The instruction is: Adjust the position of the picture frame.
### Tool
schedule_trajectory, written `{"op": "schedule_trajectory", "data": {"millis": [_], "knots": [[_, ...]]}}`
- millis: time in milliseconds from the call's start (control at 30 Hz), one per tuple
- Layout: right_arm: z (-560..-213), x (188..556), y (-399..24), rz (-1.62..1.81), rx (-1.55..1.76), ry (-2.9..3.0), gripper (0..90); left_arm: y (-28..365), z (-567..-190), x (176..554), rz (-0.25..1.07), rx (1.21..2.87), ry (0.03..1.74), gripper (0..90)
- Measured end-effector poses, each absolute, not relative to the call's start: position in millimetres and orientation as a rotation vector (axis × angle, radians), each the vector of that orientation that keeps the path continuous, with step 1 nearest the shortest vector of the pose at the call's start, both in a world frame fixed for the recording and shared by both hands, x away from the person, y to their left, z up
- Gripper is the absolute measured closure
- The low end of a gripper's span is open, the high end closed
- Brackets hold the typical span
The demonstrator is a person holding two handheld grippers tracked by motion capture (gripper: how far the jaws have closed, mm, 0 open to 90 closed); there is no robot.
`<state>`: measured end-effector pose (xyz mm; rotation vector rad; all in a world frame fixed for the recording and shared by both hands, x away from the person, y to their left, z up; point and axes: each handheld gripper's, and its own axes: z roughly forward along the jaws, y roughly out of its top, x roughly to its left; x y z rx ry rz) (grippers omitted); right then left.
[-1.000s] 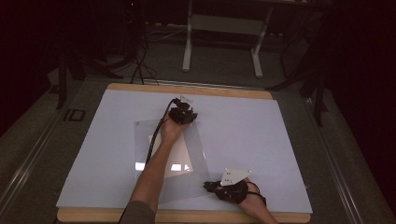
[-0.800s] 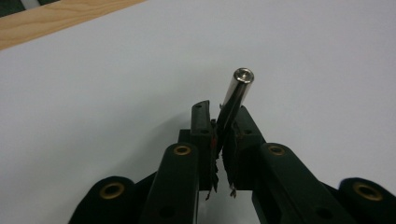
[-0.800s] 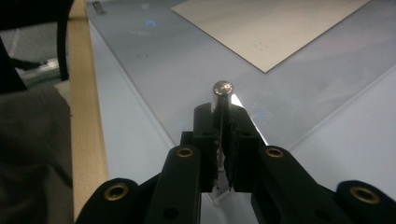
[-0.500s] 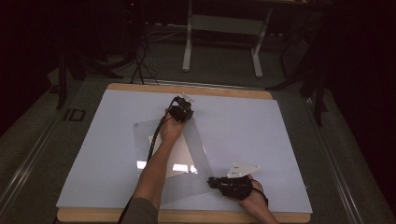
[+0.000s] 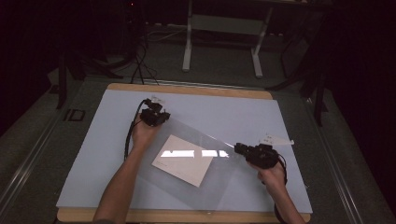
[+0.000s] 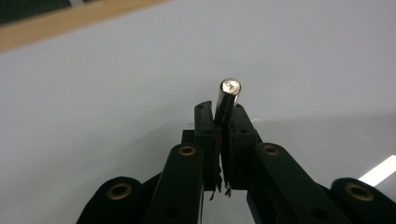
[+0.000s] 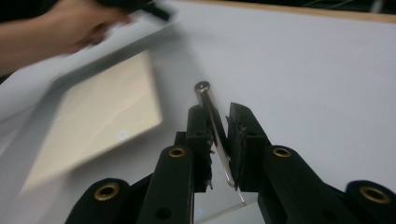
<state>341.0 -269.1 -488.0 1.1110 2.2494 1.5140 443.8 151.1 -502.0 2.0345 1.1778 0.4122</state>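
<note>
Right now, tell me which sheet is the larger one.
The clear plastic sheet: see-through, it spreads well beyond the smaller, opaque cream paper.

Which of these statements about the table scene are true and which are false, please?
1. The left gripper is shut on an edge of the clear sheet. True.
2. A cream paper shows through the clear sheet. True.
3. The right gripper lies on the table well away from the sheet. False: the sheet's edge sits between its jaws, which have just been opening.
4. The mat covering the table is dark red. False: it is a pale bluish white, with a wooden border showing at its far and near edges.
5. Both cameras on the grippers show the sheet's edge between their own jaws. True.
</note>
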Motion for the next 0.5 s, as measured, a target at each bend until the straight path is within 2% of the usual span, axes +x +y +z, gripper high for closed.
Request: {"op": "schedule_trajectory", "data": {"millis": [200, 500], "knots": [[-488.7, 391.1, -267.5, 1.503, 1.226, 2.224, 78.6, 168.6, -512.1, 411.2, 0.381, 2.047, 1.196, 86.2], [-497.5, 428.4, -255.1, 1.420, 1.288, 2.243, 78.7, 172.3, -512.3, 410.3, 0.445, 2.064, 1.216, 86.1]]}}
